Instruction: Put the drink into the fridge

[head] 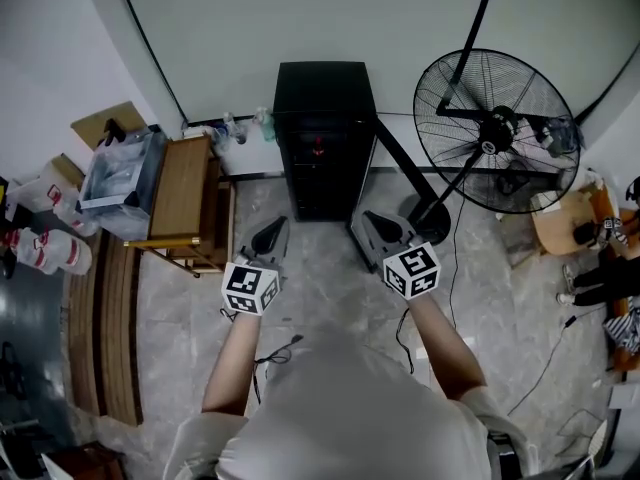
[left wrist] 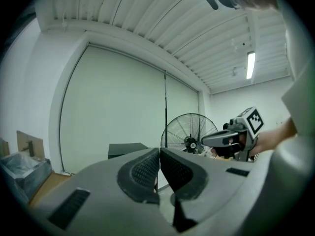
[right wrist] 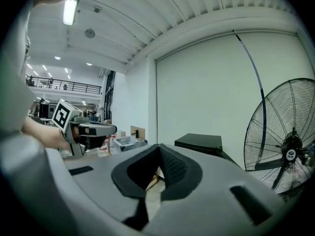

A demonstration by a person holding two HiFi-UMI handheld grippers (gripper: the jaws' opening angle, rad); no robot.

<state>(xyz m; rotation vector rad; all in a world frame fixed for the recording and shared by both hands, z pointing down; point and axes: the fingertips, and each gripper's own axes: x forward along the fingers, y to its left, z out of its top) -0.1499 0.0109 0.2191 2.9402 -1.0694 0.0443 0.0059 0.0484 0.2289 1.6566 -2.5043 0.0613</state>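
The fridge [head: 325, 138] is a small black cabinet standing against the pale wall, with its door closed. It also shows as a dark box [left wrist: 127, 149] in the left gripper view and past my right jaws [right wrist: 199, 142]. Two small bottles [head: 232, 128] stand on the floor by the wall, left of the fridge. My left gripper [head: 274, 228] is held over the floor in front of the fridge, shut with nothing in it [left wrist: 159, 152]. My right gripper [head: 373, 220] hovers beside it, also shut and empty [right wrist: 158, 149].
A big black floor fan [head: 495, 133] stands right of the fridge, its pole leaning toward the fridge. A wooden table [head: 185, 190] and a clear bin [head: 120, 173] are on the left. Cables [head: 545, 363] trail over the tiled floor. Large jugs [head: 45, 250] lie far left.
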